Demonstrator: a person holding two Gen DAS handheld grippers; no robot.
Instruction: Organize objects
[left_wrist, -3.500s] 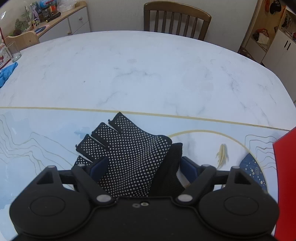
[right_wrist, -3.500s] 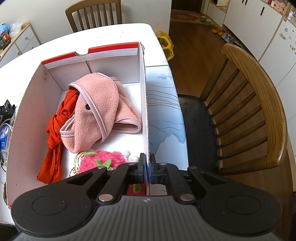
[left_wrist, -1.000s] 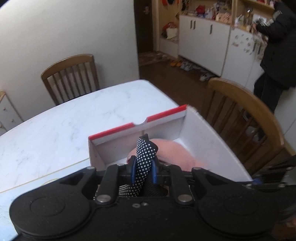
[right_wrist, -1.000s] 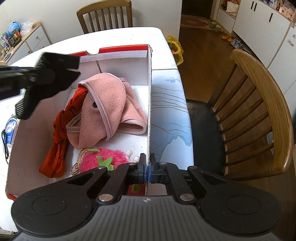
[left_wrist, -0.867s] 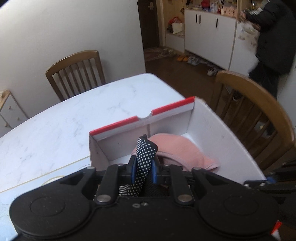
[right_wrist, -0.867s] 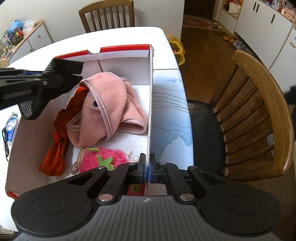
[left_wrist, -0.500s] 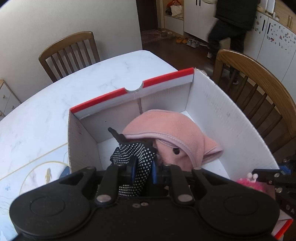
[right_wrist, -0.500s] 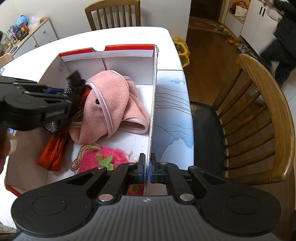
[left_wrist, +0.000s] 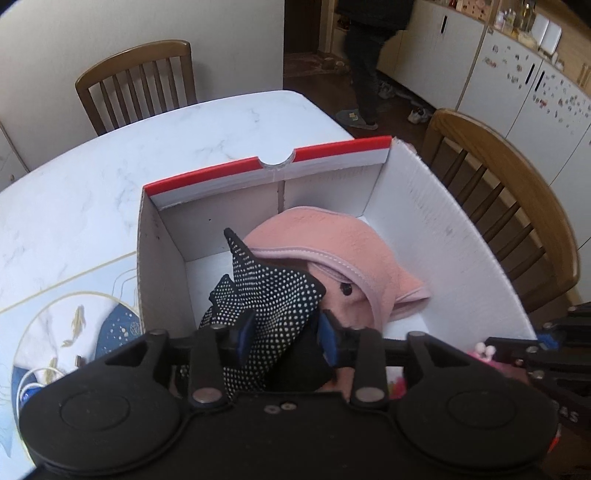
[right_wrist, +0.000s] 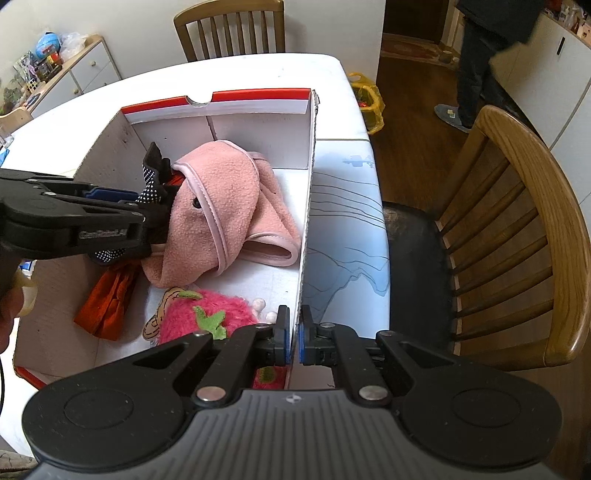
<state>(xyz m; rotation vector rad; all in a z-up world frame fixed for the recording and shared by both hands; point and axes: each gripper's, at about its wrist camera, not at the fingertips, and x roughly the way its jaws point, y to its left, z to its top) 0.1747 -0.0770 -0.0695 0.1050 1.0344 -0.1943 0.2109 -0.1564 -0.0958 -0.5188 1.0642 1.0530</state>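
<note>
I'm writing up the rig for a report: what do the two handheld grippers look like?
Both are matte black plastic with twin round discs, silver pivot pins and blue finger pads. The left gripper has a smooth body; the right gripper has a ribbed grey top. Faint raised lettering runs along the left one's side.

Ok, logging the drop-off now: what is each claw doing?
Left claw: opening, dotted black glove still between its pads, over the box.
Right claw: closed on the box wall.

Both wrist views look steeply down, close over the same box (left_wrist: 443, 229) (right_wrist: 308, 192) from adjacent sides.
</note>
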